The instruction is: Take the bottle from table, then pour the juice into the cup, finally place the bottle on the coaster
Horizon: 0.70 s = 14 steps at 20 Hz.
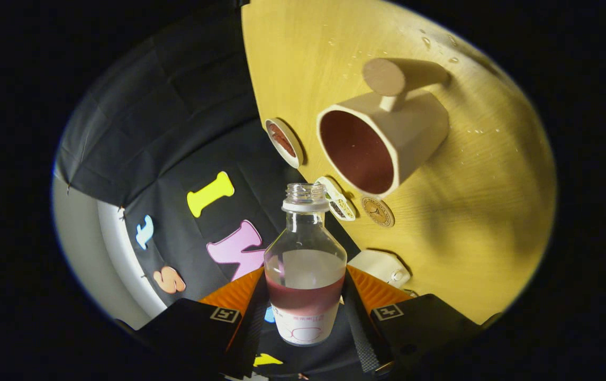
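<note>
Bottle, uncapped and part full of red juice, is pinched between both fingers of the gripper, held near the cup on the table.

A small round dish with something reddish in it sits at the left edge of the table, close to the black cloth. Nearer along the same edge lies an oval dish holding dark and pale bits; what they are cannot be told. Nearer still, a white, blocky object rests on the wood, partly hidden. Water drops dot the far part of the table. A pale grey band shows left of the cloth.
</note>
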### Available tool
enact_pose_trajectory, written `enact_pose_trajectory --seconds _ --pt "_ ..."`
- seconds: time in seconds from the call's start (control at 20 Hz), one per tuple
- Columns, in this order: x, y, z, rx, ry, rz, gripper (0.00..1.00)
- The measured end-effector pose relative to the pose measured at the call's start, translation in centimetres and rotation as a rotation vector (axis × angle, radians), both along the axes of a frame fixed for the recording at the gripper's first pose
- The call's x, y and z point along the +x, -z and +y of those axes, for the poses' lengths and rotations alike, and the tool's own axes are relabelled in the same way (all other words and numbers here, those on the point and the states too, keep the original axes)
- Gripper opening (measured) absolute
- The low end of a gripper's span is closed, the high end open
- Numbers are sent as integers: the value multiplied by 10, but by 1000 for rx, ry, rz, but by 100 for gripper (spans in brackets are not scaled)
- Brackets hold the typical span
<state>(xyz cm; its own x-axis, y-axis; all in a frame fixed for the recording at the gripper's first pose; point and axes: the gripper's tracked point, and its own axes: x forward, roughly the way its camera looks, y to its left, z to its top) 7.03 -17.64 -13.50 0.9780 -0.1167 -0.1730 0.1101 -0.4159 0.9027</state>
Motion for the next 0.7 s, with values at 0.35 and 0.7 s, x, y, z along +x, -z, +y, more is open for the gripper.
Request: enact_pose_trajectory --seconds 0.35,0.7 --pt "-6 -21 11 -366 -84 22 75" --pt "2 -82 21 -939 -68 -12 76"
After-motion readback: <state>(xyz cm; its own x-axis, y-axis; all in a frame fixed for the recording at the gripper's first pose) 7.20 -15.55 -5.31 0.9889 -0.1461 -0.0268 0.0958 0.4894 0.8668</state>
